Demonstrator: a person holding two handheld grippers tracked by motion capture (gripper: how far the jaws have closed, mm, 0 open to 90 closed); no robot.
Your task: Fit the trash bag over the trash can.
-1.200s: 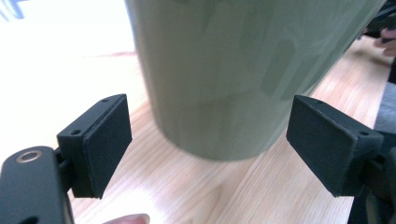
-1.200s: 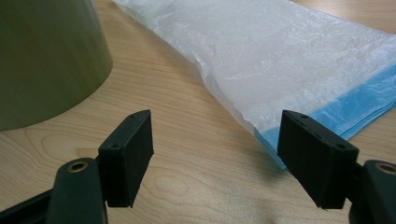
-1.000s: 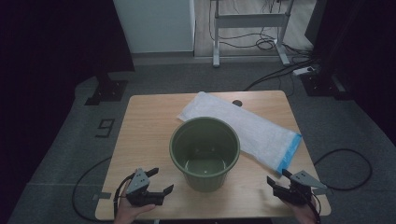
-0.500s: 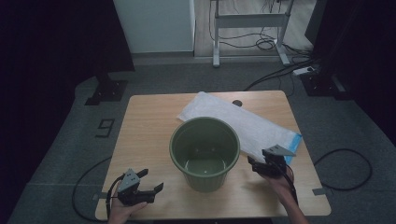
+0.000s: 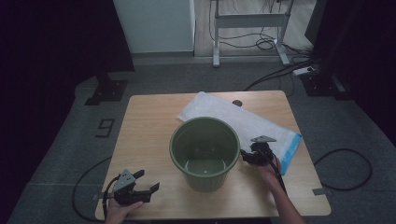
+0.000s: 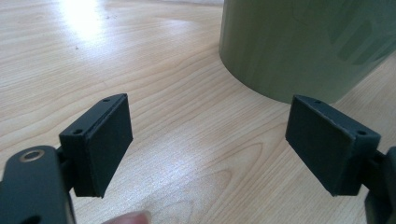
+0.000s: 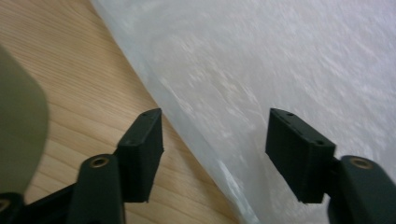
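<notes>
My right fingers (image 7: 212, 156), just closing but parted with nothing pinched, straddle the near edge of the white plastic bag (image 7: 289, 60) lying flat on the table (image 5: 149, 121) beside the green bucket (image 5: 204, 151). My left fingers (image 6: 210, 147) hang released near the bucket's base. No readable labels.

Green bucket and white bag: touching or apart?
Cannot tell. In the high view the green bucket hides the white bag's near edge, so neither contact nor a gap shows.
</notes>
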